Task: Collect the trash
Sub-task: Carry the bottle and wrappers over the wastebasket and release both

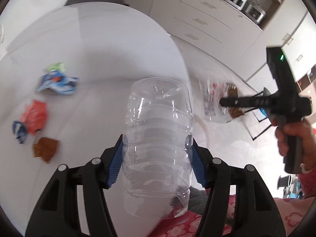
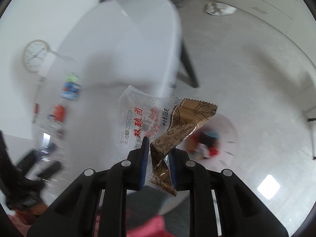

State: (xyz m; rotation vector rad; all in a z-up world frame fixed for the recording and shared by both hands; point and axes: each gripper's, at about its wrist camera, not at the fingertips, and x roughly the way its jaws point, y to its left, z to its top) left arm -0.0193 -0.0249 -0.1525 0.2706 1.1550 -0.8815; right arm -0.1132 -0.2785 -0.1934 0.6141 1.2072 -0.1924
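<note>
My left gripper is shut on a clear empty plastic bottle, held base-forward over the edge of the white round table. My right gripper is shut on a clear and gold-brown snack wrapper, held in the air beside the table; it also shows in the left wrist view off to the right, wrapper dangling from it. Crumpled wrappers lie on the table's left: blue-green, red, small blue and brown.
A white bin with trash in it stands on the floor below the right gripper, blurred. A crumpled white bag lies on the far floor. White drawers line the back wall. A black table leg slants down.
</note>
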